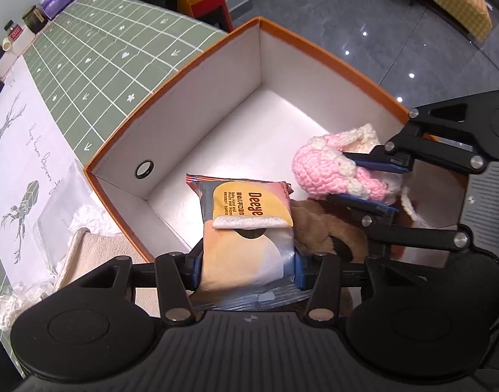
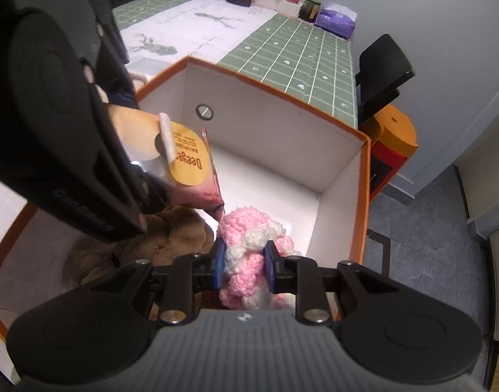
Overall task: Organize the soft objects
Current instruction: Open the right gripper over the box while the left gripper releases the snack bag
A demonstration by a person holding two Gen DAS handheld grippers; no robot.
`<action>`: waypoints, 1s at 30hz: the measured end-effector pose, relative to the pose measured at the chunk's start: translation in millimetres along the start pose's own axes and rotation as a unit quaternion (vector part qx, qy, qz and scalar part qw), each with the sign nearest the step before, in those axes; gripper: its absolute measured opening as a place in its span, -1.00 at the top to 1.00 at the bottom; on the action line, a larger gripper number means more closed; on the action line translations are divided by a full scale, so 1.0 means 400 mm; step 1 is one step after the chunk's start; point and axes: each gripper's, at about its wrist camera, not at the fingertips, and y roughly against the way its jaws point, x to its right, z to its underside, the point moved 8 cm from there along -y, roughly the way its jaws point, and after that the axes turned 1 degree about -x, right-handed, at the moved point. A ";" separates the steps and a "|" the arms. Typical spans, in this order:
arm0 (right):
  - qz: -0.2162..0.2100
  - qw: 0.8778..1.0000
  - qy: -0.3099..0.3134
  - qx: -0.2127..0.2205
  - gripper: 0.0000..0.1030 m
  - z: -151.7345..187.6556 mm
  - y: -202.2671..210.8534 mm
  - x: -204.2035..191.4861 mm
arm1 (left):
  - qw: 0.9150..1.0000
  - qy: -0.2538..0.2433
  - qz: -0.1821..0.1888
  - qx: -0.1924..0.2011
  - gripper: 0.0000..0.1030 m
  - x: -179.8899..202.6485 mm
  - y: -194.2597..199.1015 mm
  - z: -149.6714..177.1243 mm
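My left gripper [image 1: 247, 269] is shut on a wet-wipes pack [image 1: 249, 228], holding it over the inside of an orange-rimmed white box [image 1: 197, 104]. In the right wrist view the same wet-wipes pack [image 2: 184, 156] hangs over the box [image 2: 282, 124]. My right gripper [image 2: 244, 269] is shut on a pink and white crocheted toy [image 2: 246, 238], which is also visible as the crocheted toy [image 1: 321, 170] in the left wrist view, low in the box. A brown plush toy [image 1: 318, 225] lies on the box floor beneath both; the plush toy [image 2: 171, 238] sits left of the crocheted toy.
The box stands on a table with a green grid cloth [image 1: 118, 49] and a white printed sheet [image 1: 17, 150]. Crumpled paper and a beige cloth [image 1: 96, 251] lie left of the box. Bottles, jars and a purple pack [image 2: 335, 19] line the wall. A black chair [image 2: 383, 68] and orange stool [image 2: 393, 130] stand beyond.
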 end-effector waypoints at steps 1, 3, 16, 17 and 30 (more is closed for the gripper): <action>-0.001 1.000 0.002 -0.004 0.55 0.001 -0.010 -0.001 | 1.000 0.001 -0.003 -0.004 -0.08 -0.004 -0.012 -0.001; -0.004 1.000 0.004 -0.013 0.54 0.004 -0.030 -0.001 | 1.000 0.003 -0.004 -0.009 -0.09 -0.009 -0.032 0.001; 0.000 1.000 0.022 -0.021 0.21 -0.002 -0.050 -0.009 | 1.000 -0.004 -0.018 -0.001 -0.22 0.001 -0.065 0.005; 0.001 1.000 0.021 -0.022 0.17 -0.002 -0.048 -0.009 | 1.000 -0.002 -0.017 0.000 -0.25 0.001 -0.063 0.001; 0.040 0.999 0.007 -0.007 -0.11 -0.034 0.017 -0.013 | 0.998 0.015 0.020 0.066 -0.44 -0.016 0.059 0.034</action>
